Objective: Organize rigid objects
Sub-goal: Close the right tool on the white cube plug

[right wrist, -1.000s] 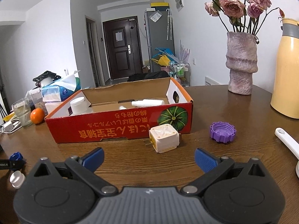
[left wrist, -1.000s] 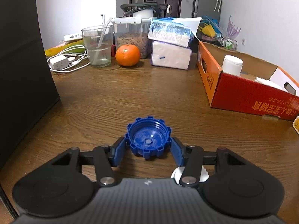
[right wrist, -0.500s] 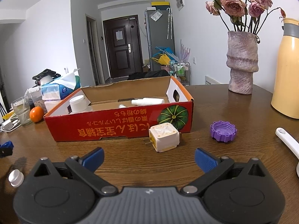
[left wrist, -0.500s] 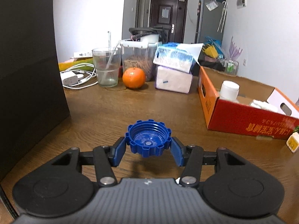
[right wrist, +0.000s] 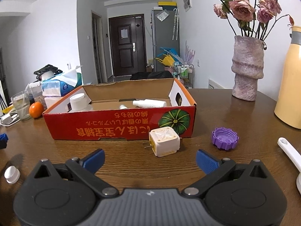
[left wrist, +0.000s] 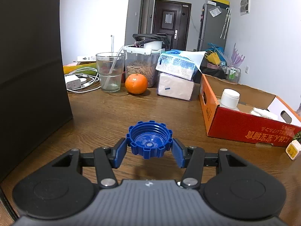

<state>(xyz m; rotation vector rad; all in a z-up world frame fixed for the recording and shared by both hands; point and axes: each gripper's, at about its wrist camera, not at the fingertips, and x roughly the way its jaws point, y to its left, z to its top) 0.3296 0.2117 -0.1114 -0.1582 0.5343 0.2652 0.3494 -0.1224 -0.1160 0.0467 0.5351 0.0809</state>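
My left gripper (left wrist: 149,151) is shut on a blue ridged cap (left wrist: 149,141), held open side up above the wooden table. The red cardboard box (left wrist: 244,130) lies to its right and holds a white jar (left wrist: 229,98) and a white bottle (right wrist: 149,103). In the right wrist view the box (right wrist: 120,128) sits ahead. My right gripper (right wrist: 149,160) is open and empty, just short of a cream plug adapter (right wrist: 163,141). A purple cap (right wrist: 224,138) lies to the right and a small white cap (right wrist: 11,174) at the left.
An orange (left wrist: 136,83), a glass with a straw (left wrist: 110,71), a food container (left wrist: 141,67), tissue packs (left wrist: 176,75) and a charger with cables (left wrist: 79,81) crowd the far side. A black panel (left wrist: 28,75) stands left. A vase (right wrist: 246,67), yellow jug (right wrist: 289,79) and white handle (right wrist: 290,153) stand right.
My left gripper has lifted the blue cap off the table and tilted up; the small white cap beneath it has dropped out of its view. My right gripper has stayed still and open.
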